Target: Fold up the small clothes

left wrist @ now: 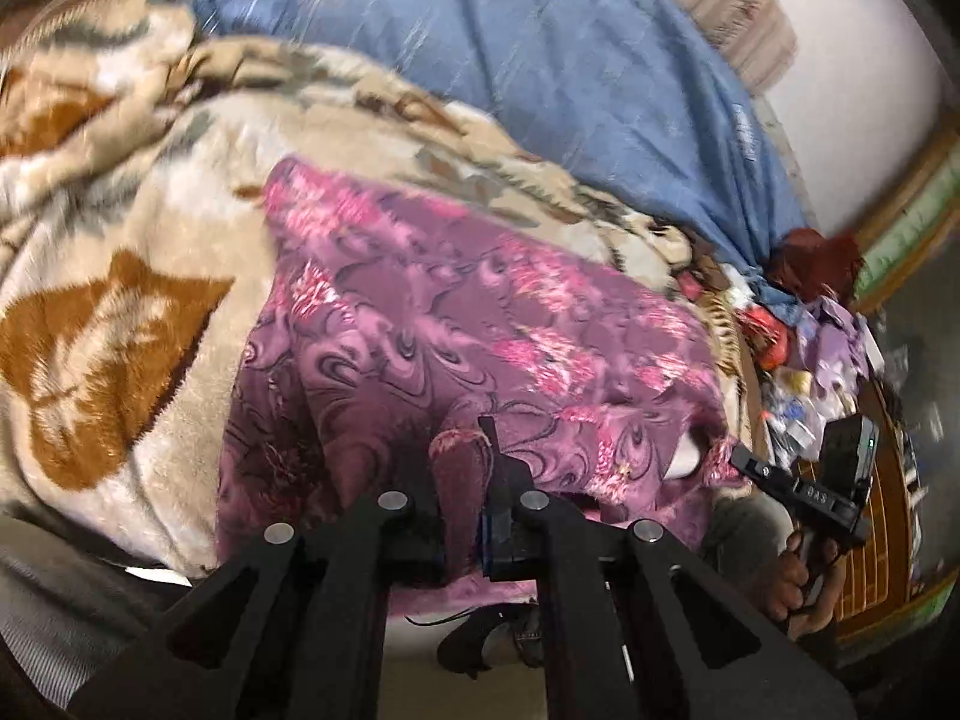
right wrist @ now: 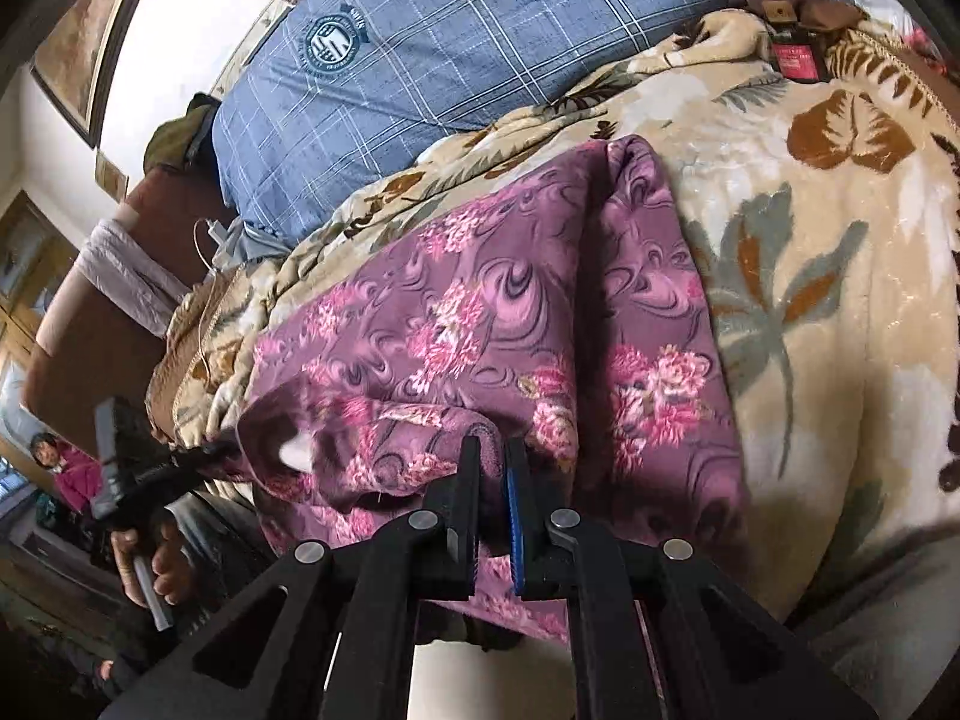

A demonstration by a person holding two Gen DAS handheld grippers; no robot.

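Note:
A small purple garment with pink flowers [left wrist: 456, 324] lies spread on a cream leaf-pattern blanket [left wrist: 120, 228]; it also shows in the right wrist view [right wrist: 492, 324]. My left gripper [left wrist: 465, 444] is shut on a fold of the garment's near edge. My right gripper [right wrist: 492, 450] is shut on another part of the near edge. Each gripper shows in the other's view: the right one [left wrist: 744, 456] pinches the garment's right corner, the left one [right wrist: 222, 450] its left corner.
A blue plaid quilt [right wrist: 456, 60] lies behind the blanket [right wrist: 840, 300]. Assorted clutter [left wrist: 798, 348] is piled at the bed's right end. A wooden cabinet [left wrist: 882, 552] and floor lie beyond. A person in pink [right wrist: 60, 468] stands far left.

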